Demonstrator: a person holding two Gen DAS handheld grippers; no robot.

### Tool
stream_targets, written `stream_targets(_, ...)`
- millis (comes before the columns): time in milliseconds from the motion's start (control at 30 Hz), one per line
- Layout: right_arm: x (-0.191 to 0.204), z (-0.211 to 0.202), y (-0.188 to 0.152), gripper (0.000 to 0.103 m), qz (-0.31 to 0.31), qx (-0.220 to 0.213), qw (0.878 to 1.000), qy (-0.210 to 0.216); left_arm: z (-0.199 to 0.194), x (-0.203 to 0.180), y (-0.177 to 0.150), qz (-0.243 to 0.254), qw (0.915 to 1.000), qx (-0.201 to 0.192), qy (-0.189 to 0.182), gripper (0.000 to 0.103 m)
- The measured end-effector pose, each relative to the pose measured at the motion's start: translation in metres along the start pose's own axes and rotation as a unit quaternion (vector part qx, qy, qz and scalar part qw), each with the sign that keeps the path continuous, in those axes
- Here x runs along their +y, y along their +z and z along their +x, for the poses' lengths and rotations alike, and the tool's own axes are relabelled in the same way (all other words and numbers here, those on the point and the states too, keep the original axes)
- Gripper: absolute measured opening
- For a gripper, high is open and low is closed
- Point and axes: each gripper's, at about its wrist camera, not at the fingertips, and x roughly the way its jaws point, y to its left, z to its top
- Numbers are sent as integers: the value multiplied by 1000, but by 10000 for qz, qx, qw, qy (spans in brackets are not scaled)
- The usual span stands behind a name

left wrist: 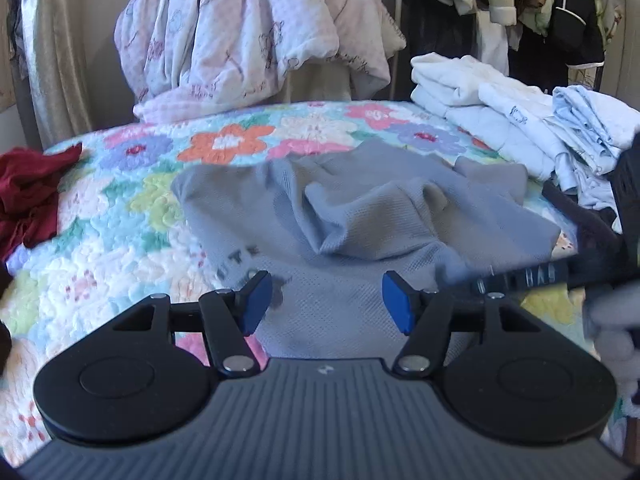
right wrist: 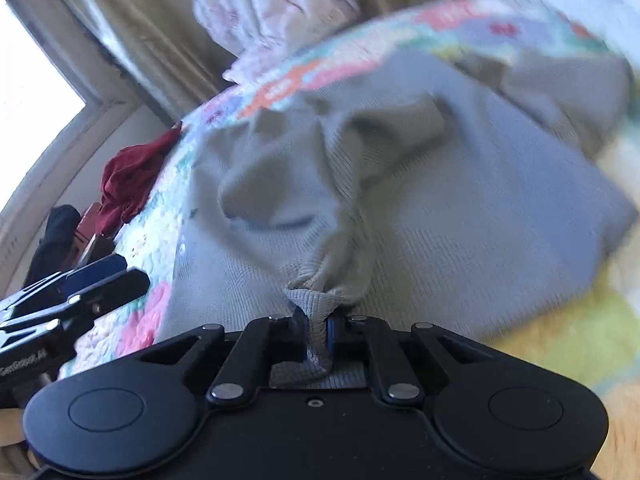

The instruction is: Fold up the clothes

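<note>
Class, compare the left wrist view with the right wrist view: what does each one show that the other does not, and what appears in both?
Only the left wrist view shows the stack of folded white and pale blue clothes at the far right of the bed, the dark garments on the hanging rail, and the left gripper open above the cloth.

Only the right wrist view shows the bright window and the right gripper shut on a bunched edge of cloth.

Both show the crumpled grey knit garment, the floral quilted bedspread and the dark red garment.
</note>
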Motion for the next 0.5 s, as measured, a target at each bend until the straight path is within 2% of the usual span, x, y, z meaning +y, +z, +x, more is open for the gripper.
stream_targets(100,12,-19,32,9,-165,-550,9970,526,-13,-12,10,345,9970,-480,-506,62)
stream_targets(167,18,-32,55,9,-264,-780,9938,752,-12,-28,17,582,9954,-456,-602,68)
stream_targets(200,20,-37,66,9,-273,-848,9923,866,-7,-37,20,653,9957,-358,-551,72)
stream_targets(300,18,-44,87,9,-123,-816,9898,1158,15,-57,24,586,9976,-88,-349,73)
stream_targets(367,16,-45,90,9,-39,-707,9897,1243,30,-67,21,593,9981,52,-185,74)
stream_targets(500,6,-46,90,9,-68,-672,9897,1265,57,-78,12,699,9957,455,393,71)
